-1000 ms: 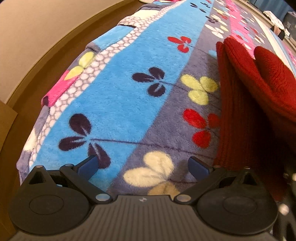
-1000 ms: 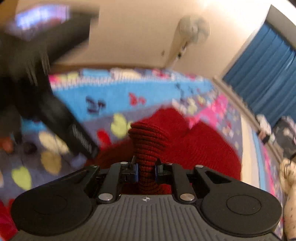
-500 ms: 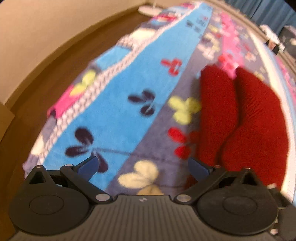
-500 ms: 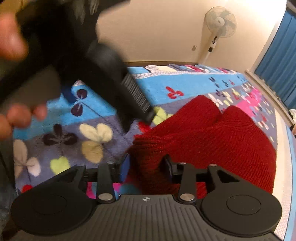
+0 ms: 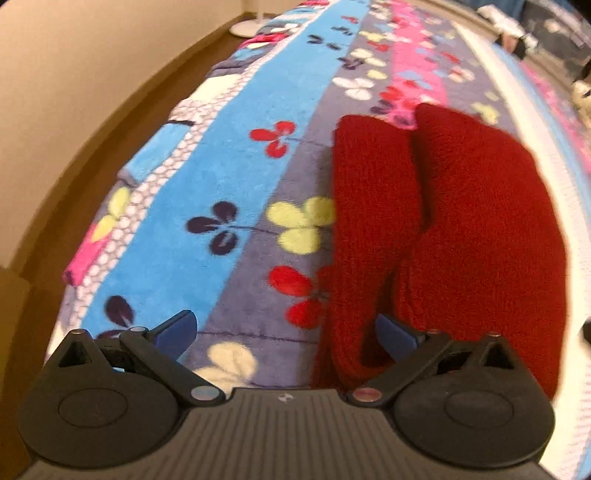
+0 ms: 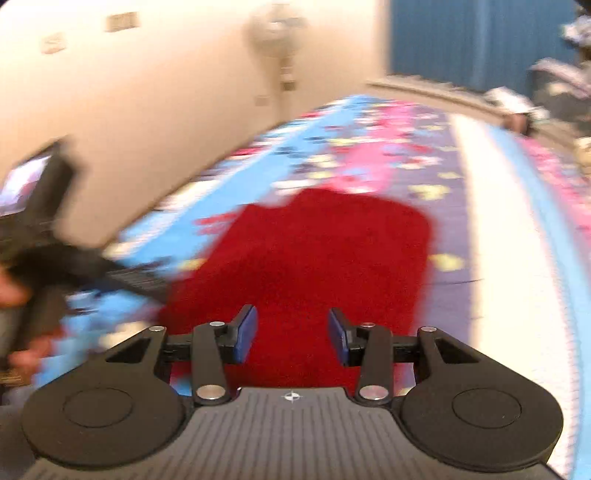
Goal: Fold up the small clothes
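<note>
A red knitted garment (image 5: 461,229) lies folded on the flowered fleece blanket (image 5: 221,206), a deep crease running down its length. My left gripper (image 5: 284,332) hovers open above the blanket beside the garment's left edge, holding nothing. In the blurred right wrist view the same red garment (image 6: 317,251) lies flat below my right gripper (image 6: 291,332). Its blue pads (image 6: 245,332) stand apart and are closing, with nothing pinched between them. The other hand-held gripper (image 6: 48,243) and a hand show as a dark blur at the left.
The blanket's left edge (image 5: 92,254) drops to a brown floor along a beige wall. A standing fan (image 6: 279,40) is by the far wall, blue curtains (image 6: 480,40) behind. Clutter (image 5: 517,33) sits at the blanket's far right end.
My right gripper let go of the red garment's bunched edge and drew back above it. The garment now lies flat. My left gripper rose and pulled away, showing more of the garment.
</note>
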A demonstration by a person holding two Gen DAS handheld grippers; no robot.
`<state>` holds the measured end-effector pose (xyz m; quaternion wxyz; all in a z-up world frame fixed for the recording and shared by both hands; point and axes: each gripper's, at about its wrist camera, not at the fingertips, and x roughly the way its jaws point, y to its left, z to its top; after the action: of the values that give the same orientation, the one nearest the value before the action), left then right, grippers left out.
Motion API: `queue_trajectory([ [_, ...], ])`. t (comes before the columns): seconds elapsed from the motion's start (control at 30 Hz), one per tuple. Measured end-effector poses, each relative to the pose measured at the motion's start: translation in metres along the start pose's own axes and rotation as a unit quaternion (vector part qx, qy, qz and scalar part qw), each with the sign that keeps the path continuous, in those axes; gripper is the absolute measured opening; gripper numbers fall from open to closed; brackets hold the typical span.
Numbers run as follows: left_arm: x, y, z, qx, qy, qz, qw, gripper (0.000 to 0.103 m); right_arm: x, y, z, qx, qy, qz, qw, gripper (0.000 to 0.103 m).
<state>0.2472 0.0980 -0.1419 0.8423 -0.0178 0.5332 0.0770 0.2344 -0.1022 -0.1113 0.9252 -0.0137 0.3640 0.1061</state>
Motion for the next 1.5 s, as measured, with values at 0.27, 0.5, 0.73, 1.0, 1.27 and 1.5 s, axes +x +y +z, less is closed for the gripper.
queue_trajectory([
  [0.27,0.007,0.016,-0.015,-0.013,0.020,0.006,0.9997,0.103,0.050,0.010,-0.042,-0.045,0.090,0.020,0.995,0.033],
  [0.5,-0.051,0.000,-0.023,0.016,0.002,0.016,0.9997,0.103,-0.018,-0.026,-0.001,0.026,0.089,0.066,0.994,0.069],
  [0.73,-0.095,-0.010,-0.056,0.020,-0.012,-0.003,0.9997,0.103,-0.077,-0.028,-0.007,0.042,0.067,0.045,0.996,0.072],
  [1.0,-0.127,-0.012,-0.085,0.018,-0.021,-0.017,0.9995,0.103,-0.121,-0.017,-0.030,0.032,0.069,0.051,0.996,0.073],
  [1.27,-0.143,-0.011,-0.101,0.016,-0.032,-0.012,0.9993,0.103,-0.147,-0.013,-0.048,0.023,0.065,0.045,0.997,0.074],
  [1.5,-0.122,-0.011,-0.083,-0.024,-0.002,-0.023,0.9995,0.103,-0.131,-0.033,-0.041,0.019,0.087,0.028,0.996,0.077],
])
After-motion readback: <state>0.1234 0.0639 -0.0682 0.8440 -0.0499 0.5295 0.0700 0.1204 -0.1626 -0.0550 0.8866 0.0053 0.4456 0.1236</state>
